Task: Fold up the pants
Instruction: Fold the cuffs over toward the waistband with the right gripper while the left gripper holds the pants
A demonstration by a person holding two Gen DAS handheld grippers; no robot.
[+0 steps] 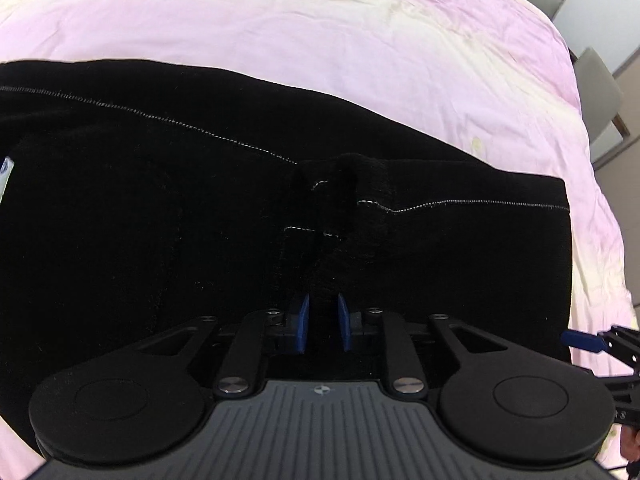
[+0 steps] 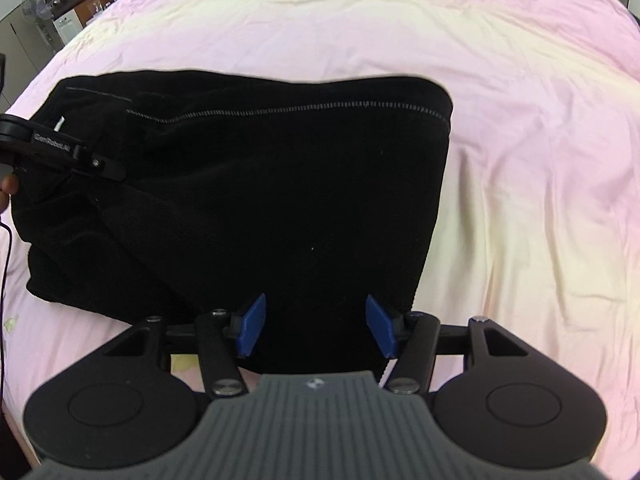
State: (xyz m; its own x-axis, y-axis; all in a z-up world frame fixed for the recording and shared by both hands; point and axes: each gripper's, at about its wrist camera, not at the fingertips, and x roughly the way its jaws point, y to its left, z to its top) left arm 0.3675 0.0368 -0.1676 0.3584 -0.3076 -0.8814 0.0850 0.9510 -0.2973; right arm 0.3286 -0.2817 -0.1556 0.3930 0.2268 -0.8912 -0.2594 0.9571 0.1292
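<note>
Black pants (image 1: 160,208) lie folded on the pink bedsheet (image 1: 320,28), with a line of pale stitching running across them. My left gripper (image 1: 324,320) is shut on a raised ridge of the black fabric, which bunches up between its blue pads (image 1: 303,322). From the right wrist view the pants (image 2: 300,184) form a wide dark block. My right gripper (image 2: 316,328) hangs open over their near edge, its blue pads (image 2: 252,328) spread wide and pressing on nothing. The left gripper (image 2: 100,166) shows at the pants' left side.
The pink and cream sheet (image 2: 520,160) spreads out far beyond and right of the pants. Grey chairs (image 1: 596,92) stand past the bed's right edge. A fan and cabinets (image 2: 52,12) sit beyond the far left corner. A thin cable (image 2: 6,248) hangs at the left.
</note>
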